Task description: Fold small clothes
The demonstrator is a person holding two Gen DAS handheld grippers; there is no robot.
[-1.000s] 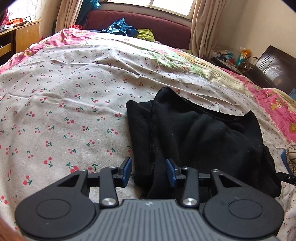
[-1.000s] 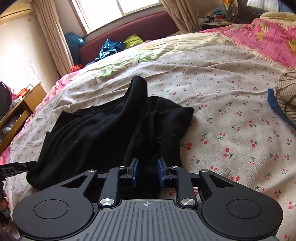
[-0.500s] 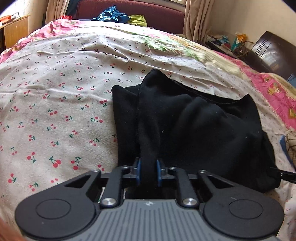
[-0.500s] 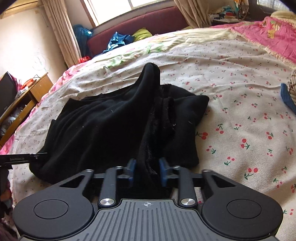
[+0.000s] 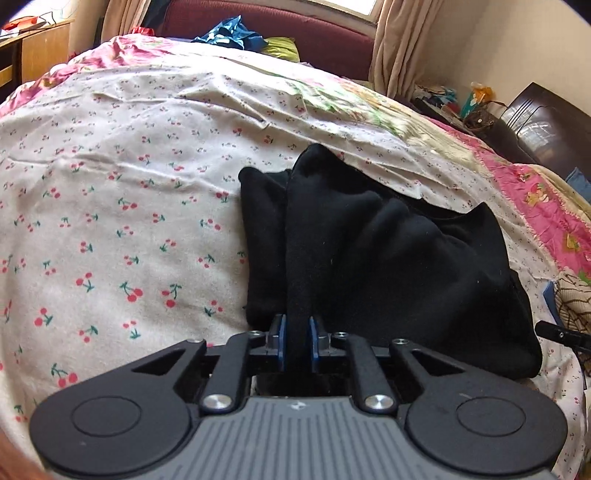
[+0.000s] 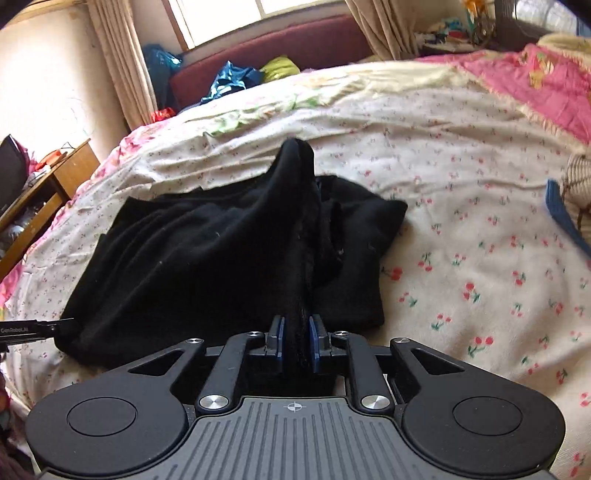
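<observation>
A black garment (image 5: 388, 251) lies bunched on the cherry-print bedsheet (image 5: 110, 206). My left gripper (image 5: 297, 341) is shut on a ridge of its near left edge, cloth pinched between the blue pads. In the right wrist view the same black garment (image 6: 207, 258) spreads to the left, and my right gripper (image 6: 296, 341) is shut on a raised fold of its near edge. Both pinched folds rise in taut ridges toward a peak at the garment's far side. The tip of the other gripper shows at each view's edge (image 5: 561, 334) (image 6: 37, 328).
A pink patterned quilt (image 5: 546, 206) lies on the bed's right side. A knitted item with a blue piece (image 6: 569, 206) lies at the right. A maroon sofa (image 5: 280, 26) with clothes stands beyond the bed, a wooden desk (image 6: 40, 195) at the left.
My left gripper closed from open onto the garment's edge. Both grippers have lifted the cloth a little, so the pinched folds stand up tauter than before.
</observation>
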